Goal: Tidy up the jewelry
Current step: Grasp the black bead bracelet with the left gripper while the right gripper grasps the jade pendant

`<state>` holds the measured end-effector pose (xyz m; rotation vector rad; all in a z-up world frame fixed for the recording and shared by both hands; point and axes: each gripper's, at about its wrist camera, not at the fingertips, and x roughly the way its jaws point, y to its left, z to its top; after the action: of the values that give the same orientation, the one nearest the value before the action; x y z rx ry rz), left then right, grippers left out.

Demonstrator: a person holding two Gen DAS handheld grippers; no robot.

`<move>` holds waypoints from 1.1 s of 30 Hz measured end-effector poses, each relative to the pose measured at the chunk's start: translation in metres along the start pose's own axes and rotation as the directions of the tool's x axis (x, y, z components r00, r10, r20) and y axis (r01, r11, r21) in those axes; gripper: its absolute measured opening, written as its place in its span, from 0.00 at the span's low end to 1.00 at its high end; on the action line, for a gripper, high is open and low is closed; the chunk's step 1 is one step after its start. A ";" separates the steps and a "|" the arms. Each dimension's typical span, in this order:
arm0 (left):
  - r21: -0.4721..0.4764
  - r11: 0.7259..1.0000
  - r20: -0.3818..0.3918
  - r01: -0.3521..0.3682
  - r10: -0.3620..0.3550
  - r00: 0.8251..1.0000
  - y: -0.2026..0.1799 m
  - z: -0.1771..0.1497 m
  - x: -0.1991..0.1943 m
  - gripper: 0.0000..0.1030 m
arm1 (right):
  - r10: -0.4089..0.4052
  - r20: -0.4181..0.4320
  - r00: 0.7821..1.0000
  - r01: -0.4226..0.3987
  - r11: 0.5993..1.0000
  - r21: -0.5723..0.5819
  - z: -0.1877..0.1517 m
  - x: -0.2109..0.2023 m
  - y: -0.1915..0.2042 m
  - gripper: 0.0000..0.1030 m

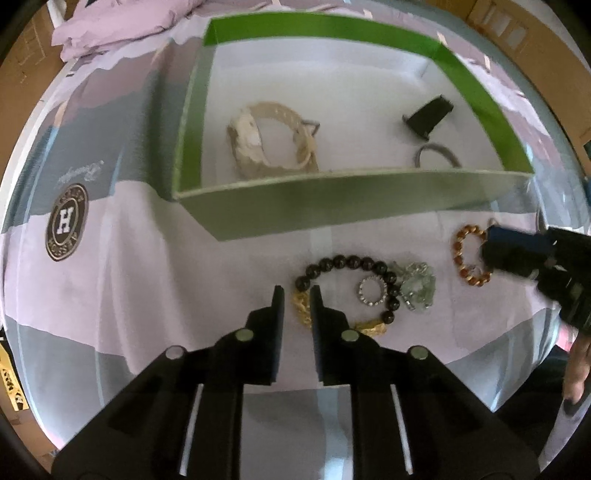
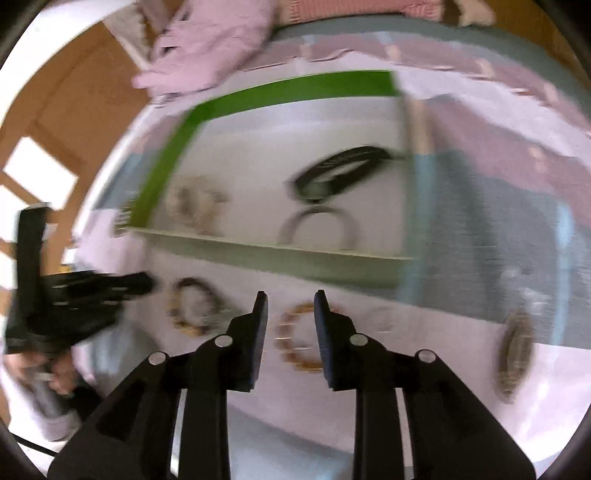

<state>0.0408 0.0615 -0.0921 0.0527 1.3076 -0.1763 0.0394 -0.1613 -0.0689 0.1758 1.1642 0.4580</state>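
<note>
My left gripper points down at a pile of jewelry on the bed sheet, its jaws narrowly closed on a gold chain bracelet. A black bead bracelet, a silver ring and a clear crystal piece lie right beside it. To the right, my right gripper hovers open over a brown bead bracelet, which lies flat on the sheet between its fingers, partly hidden by the right one. A green-lined box stands behind.
Inside the box lie a beige watch, a black band and a grey ring. Another brownish bracelet lies on the sheet at the far right. A crumpled lilac blanket sits behind the box. A person's hand holds the right gripper.
</note>
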 end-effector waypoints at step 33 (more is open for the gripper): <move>0.053 0.994 0.139 0.098 -0.105 0.985 -0.024 0.003 -0.033 0.11 | -0.051 -0.008 0.999 0.051 0.998 -0.026 0.008 0.020 0.010 0.09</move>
<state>0.0320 0.0408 -0.0584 0.0127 1.1648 -0.2924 0.0508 -0.1432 -0.0785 0.1217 1.1687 0.4287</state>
